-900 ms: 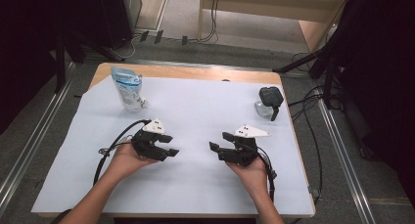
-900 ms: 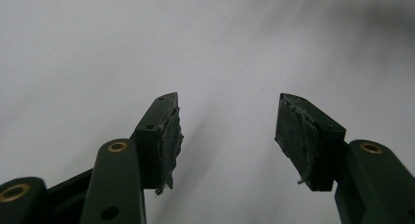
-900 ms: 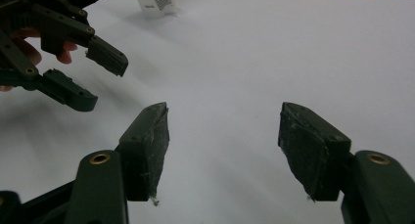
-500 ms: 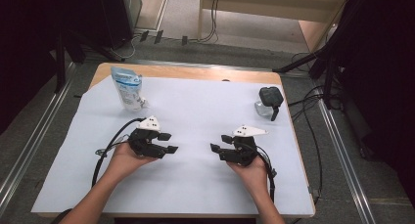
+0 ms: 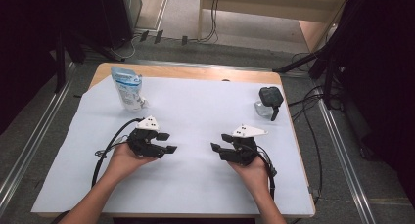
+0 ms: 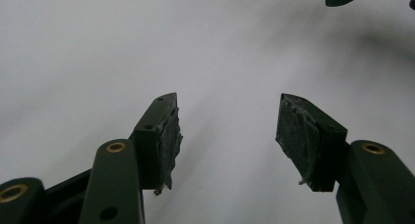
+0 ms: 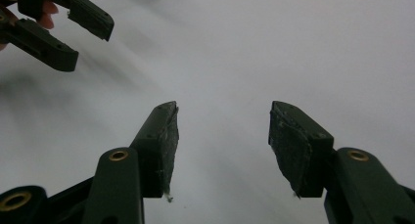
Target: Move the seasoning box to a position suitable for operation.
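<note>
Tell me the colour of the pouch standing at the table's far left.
White with light blue print; the pouch shows best in the high view.

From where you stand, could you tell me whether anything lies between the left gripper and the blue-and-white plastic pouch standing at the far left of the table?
Nothing visible does. The left gripper rests with open, empty jaws on the white sheet, and only bare sheet lies between it and the blue-and-white plastic pouch beyond it. The gripper's own black cable trails toward the person, away from that path.

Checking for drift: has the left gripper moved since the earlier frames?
No. The left gripper sits at the same spot below the pouch, jaws open over the white sheet.
</note>
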A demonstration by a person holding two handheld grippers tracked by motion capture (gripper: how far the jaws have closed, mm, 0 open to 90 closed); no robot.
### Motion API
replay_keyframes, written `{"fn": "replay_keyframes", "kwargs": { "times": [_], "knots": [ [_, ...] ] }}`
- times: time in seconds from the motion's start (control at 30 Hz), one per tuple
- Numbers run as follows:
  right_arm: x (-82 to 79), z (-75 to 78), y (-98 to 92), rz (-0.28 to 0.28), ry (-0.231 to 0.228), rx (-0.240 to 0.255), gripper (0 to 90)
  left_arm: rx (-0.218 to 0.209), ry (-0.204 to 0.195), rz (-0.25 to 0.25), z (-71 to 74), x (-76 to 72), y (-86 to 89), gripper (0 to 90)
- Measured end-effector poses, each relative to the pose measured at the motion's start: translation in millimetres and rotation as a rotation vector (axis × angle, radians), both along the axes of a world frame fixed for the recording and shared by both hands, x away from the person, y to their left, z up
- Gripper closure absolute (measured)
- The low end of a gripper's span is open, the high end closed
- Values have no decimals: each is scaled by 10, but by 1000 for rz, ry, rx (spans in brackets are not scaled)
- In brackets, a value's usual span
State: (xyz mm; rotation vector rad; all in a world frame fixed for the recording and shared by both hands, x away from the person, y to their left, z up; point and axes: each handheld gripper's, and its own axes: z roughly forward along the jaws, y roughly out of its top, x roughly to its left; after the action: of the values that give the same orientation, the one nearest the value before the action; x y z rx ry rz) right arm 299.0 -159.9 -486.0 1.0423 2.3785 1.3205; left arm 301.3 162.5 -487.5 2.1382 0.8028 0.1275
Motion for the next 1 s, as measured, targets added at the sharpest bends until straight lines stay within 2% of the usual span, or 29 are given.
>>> {"fn": "replay_keyframes", "kwargs": {
  "times": [0.07,0.13,0.23,0.37,0.5,0.6,0.73,0.8,1.0],
  "knots": [
    [16,-4,-14,-1,-3,-3,454,5,-2,6,4,-12,11,414],
    [51,12,-53,-24,18,21,477,11,11,13,-6,-10,22,409],
    [87,33,-113,-44,17,56,465,7,28,25,-24,1,43,410],
    [118,37,-173,-62,12,48,465,5,19,24,-10,-14,56,410],
    [178,58,-259,-99,17,59,518,9,6,25,6,-39,73,403],
    [201,74,-306,-118,12,62,519,12,10,33,9,-45,84,395],
    [247,96,-393,-150,5,51,518,5,11,44,17,-56,117,395],
    [285,103,-467,-187,-36,52,505,-1,6,49,25,-71,137,395],
    [418,169,-566,-211,-21,52,462,0,5,58,19,-90,155,386]
  ]
}}
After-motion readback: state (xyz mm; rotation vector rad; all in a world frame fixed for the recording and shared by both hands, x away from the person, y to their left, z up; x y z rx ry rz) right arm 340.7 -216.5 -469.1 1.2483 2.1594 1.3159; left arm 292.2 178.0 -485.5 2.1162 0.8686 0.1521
